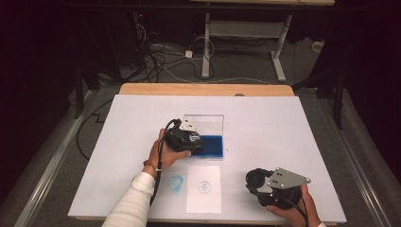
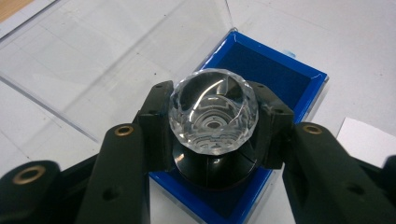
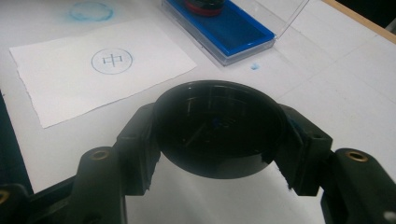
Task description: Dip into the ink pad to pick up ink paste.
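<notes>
On the white table (image 1: pixel 283 123), stamp (image 2: pixel 214 112) stands upright in ink pad (image 2: pixel 275 70).

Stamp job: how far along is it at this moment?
Done: the paper slip carries one blue circular print, and the ink pad box lies open. In hand: the left gripper holds the crystal-topped stamp on the blue pad, jaws shut on it; the right gripper holds the black cap. Left, probably: another print, recapping, then closing the box.

The bench (image 1: pixel 265 142) is lit evenly from overhead, while the surrounding room is left pretty dark. Close-up views are slightly soft, with glare caught on the clear lid (image 2: pixel 93 60).
</notes>
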Available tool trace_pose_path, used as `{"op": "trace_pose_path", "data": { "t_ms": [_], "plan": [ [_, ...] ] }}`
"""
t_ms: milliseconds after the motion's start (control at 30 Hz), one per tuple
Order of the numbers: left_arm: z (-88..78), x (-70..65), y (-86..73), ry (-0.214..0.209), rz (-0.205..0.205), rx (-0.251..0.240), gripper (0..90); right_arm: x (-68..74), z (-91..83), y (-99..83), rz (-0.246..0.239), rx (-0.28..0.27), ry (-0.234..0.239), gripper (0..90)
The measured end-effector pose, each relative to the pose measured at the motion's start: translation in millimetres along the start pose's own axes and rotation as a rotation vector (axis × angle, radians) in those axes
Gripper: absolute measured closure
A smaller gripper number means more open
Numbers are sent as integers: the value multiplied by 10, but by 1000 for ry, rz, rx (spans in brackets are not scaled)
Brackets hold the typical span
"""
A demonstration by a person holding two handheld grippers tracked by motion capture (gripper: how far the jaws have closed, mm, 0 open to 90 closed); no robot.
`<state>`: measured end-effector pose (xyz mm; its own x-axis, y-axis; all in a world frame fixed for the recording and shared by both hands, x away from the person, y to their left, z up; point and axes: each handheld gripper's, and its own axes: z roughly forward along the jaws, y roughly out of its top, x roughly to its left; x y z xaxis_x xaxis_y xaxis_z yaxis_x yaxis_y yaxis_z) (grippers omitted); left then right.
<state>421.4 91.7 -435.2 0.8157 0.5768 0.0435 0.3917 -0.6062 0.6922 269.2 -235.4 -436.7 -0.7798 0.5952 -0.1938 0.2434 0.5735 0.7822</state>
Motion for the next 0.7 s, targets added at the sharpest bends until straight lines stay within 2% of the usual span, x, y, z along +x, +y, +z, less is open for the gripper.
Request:
{"op": "trace_pose_path", "data": {
  "t_ms": [167, 333, 467, 567, 700],
  "plan": [
    [-12, 4, 15, 2, 10, 14, 546, -3, -12, -5, 0, -2, -3, 387],
    [-18, 14, 12, -2, -6, 4, 546, -6, -14, -3, 0, -3, -4, 386],
    [-52, 42, -12, -3, -26, -14, 546, -15, -8, -4, 2, -2, -5, 386],
    [-107, 65, -23, -12, -46, -52, 546, -18, -5, -4, 4, -3, -5, 386],
    [-171, 77, -36, -7, -36, -63, 546, -21, 5, -5, 4, -1, -3, 386]
  ]
}}
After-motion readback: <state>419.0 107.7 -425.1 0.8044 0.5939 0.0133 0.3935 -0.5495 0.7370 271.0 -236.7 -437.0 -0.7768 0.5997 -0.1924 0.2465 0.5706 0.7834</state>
